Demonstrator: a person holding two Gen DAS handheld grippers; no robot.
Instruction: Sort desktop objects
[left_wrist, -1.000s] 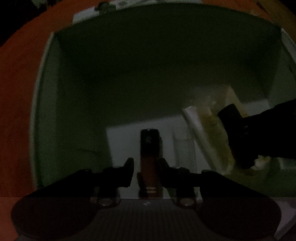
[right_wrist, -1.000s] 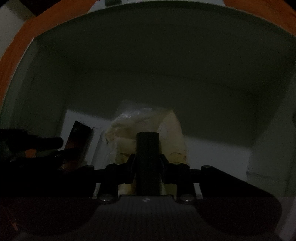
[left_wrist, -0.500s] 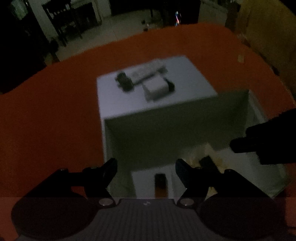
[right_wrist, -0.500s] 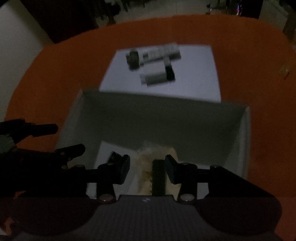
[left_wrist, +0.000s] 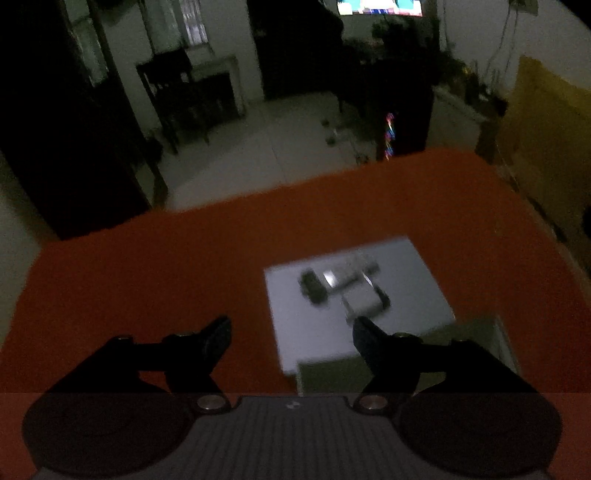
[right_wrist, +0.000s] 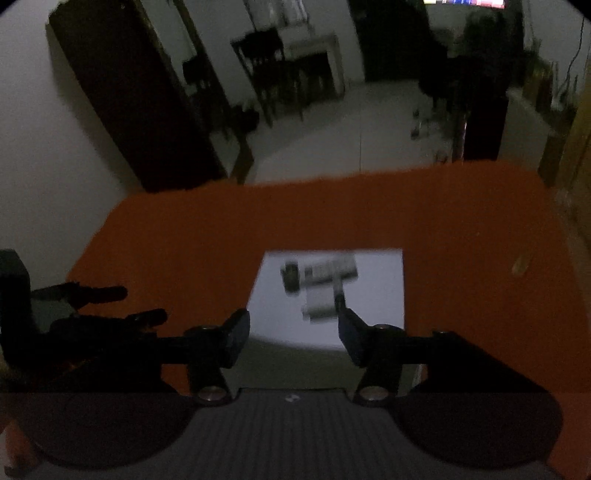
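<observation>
Left wrist view: left gripper (left_wrist: 290, 334) released, jaws opening, nothing between them. Ahead and to its right, a white sheet (left_wrist: 424, 291) on the orange table (left_wrist: 147, 273) carries blurred small objects (left_wrist: 343, 286). Box rim (left_wrist: 476, 325) just behind the right fingertip. Right gripper (right_wrist: 293, 330) released, jaws opening, empty; sheet straight ahead.

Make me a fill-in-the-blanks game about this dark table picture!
1. The tablecloth is coloured ____.
2. The small blurry things lie on a ____ sheet.
3. Between the right gripper jaws there is ____.
4. The left gripper jaws stand ____.

Missing words: orange; white; nothing; apart
</observation>
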